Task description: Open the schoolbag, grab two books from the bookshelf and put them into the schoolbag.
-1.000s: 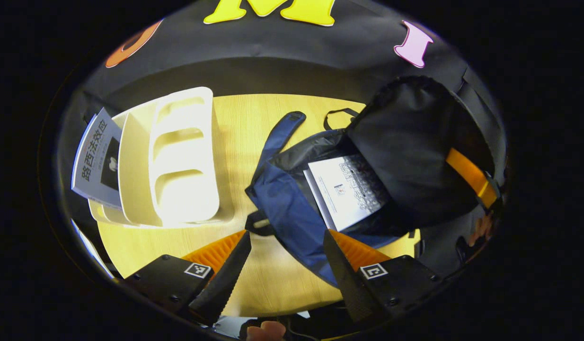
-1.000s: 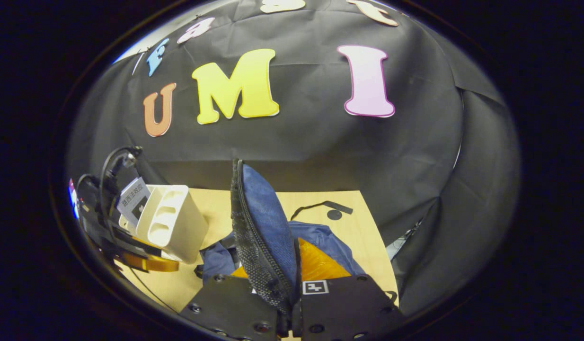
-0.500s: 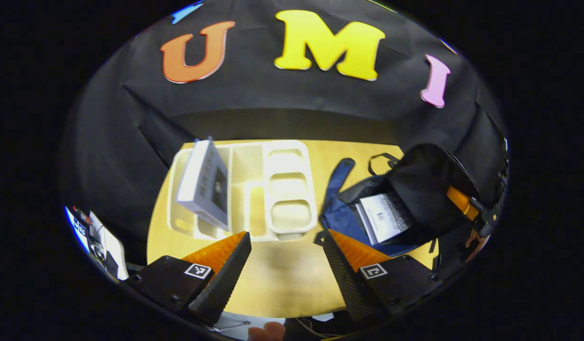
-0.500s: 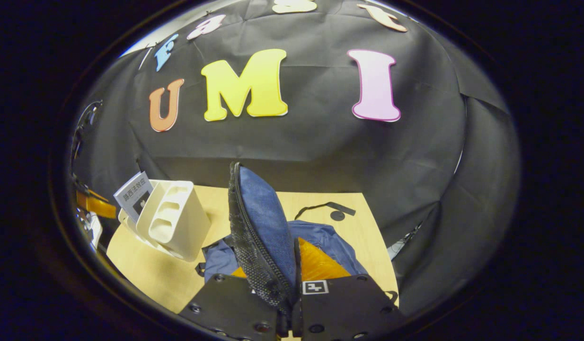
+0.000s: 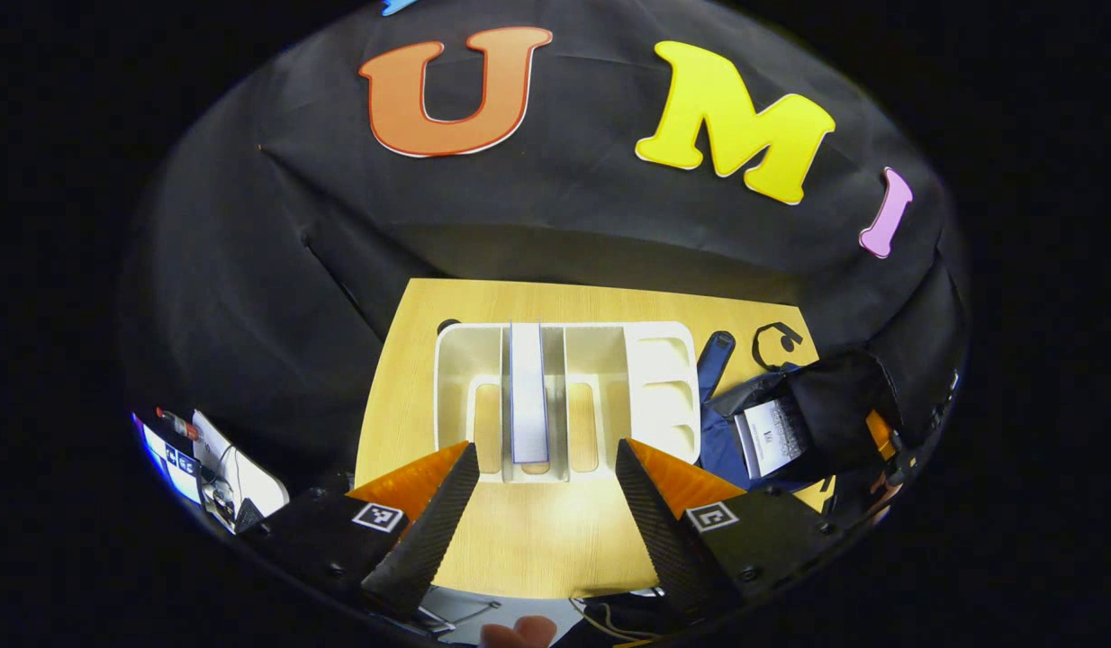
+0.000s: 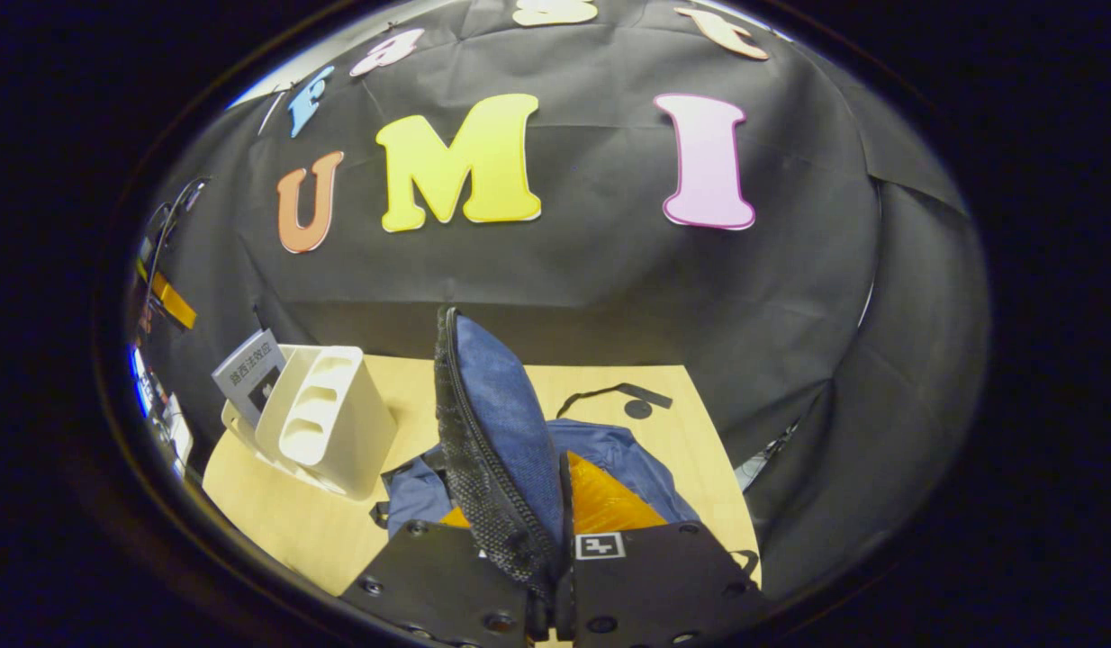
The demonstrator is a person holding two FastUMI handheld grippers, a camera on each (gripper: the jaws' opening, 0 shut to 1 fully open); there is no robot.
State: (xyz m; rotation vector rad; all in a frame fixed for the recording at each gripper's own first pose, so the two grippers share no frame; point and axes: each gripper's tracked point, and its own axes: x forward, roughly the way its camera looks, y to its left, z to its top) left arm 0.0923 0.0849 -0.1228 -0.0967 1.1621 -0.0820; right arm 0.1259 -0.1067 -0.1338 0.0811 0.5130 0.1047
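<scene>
One book (image 5: 528, 396) stands upright on edge in a middle slot of the cream bookshelf (image 5: 564, 396), which sits toward the far edge of the wooden table (image 5: 519, 540); in the left gripper view the book is seen edge-on, almost straight ahead. The left gripper (image 5: 546, 504) hangs above the table's near edge with its two fingers spread wide apart and nothing between them, well short of the shelf. A fingertip of the person's hand (image 5: 519, 633) shows at the very bottom of that view.

Beside the shelf, toward the table's right edge, lies the blue schoolbag (image 5: 790, 423), unzipped, its dark flap (image 5: 835, 396) lifted up and back. A second book (image 5: 772, 436) with a pale cover already rests inside the open mouth. The bag's strap (image 5: 713, 355) trails toward the far edge, just beside the shelf.

In the right gripper view the right gripper (image 6: 551, 576) has its fingers pressed together on the zippered rim of the schoolbag's flap (image 6: 497, 450), holding it upright (the toothed zip edge runs down the flap's left side). The bookshelf (image 6: 326, 418) stands near the table's left edge there, the upright book (image 6: 249, 373) leaning out at its far side. A thin black loop of strap (image 6: 614, 393) lies on the bare table (image 6: 312, 531) behind the bag.
</scene>
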